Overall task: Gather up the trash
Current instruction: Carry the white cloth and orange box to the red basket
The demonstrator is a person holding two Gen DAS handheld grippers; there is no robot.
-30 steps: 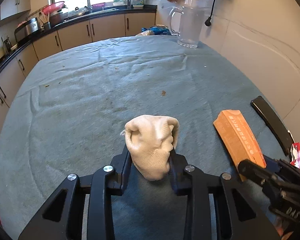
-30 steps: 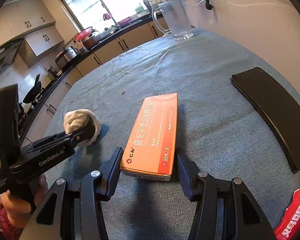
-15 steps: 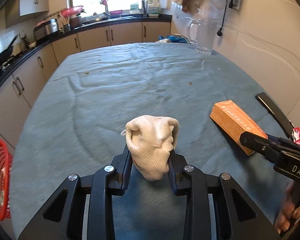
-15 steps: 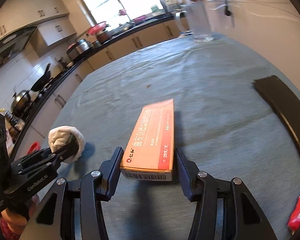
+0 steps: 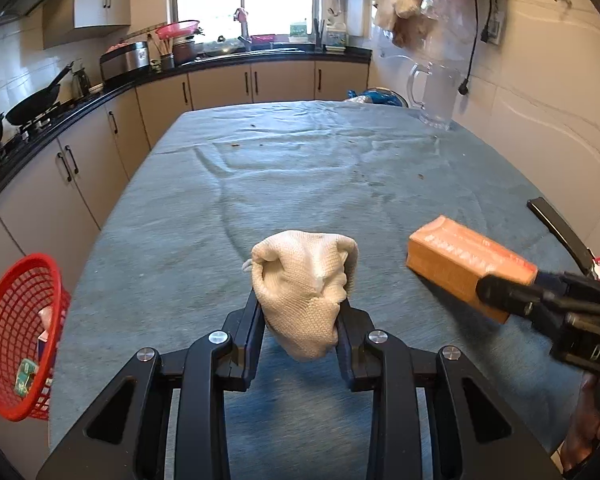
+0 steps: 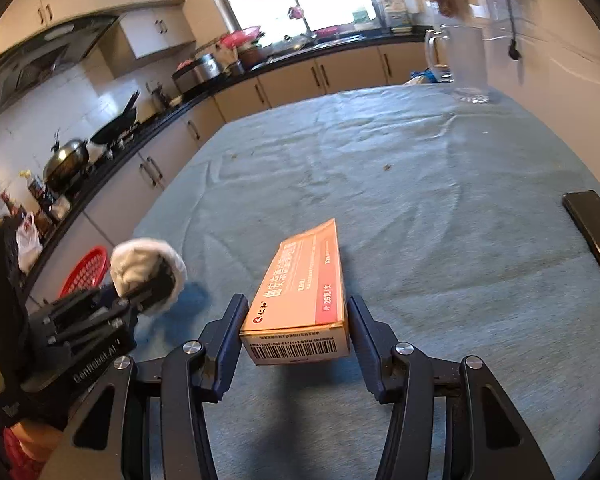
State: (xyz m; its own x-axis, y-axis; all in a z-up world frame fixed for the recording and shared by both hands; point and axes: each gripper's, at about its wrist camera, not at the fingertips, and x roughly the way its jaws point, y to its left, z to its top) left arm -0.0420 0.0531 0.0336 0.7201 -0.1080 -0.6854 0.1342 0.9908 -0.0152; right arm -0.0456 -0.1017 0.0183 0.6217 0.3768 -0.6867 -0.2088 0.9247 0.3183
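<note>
— So, what does each claw carry at this moment?

— Left gripper [image 5: 300, 316] is clenched on a crumpled white cloth [image 5: 306, 284], which sits at 6 o'clock in its own view, lifted above the table [image 5: 300, 184]. Right gripper [image 6: 298, 328] grasps the orange box [image 6: 304, 292] by its two long sides, near the barcode end, also at 6 o'clock in the right view.

— How will they handle, you think?

— I judge the cloth soft and light; it gives under the pads, so a grip across its thick middle is safe. The box looks like thin cardboard, light and rather stiff, but it can dent if squeezed hard.

— And where should they go?

— Probably into the red basket [image 5: 18, 332], at 8 o'clock in the left view, beside the table edge. Some small packages already lie in it.
</note>
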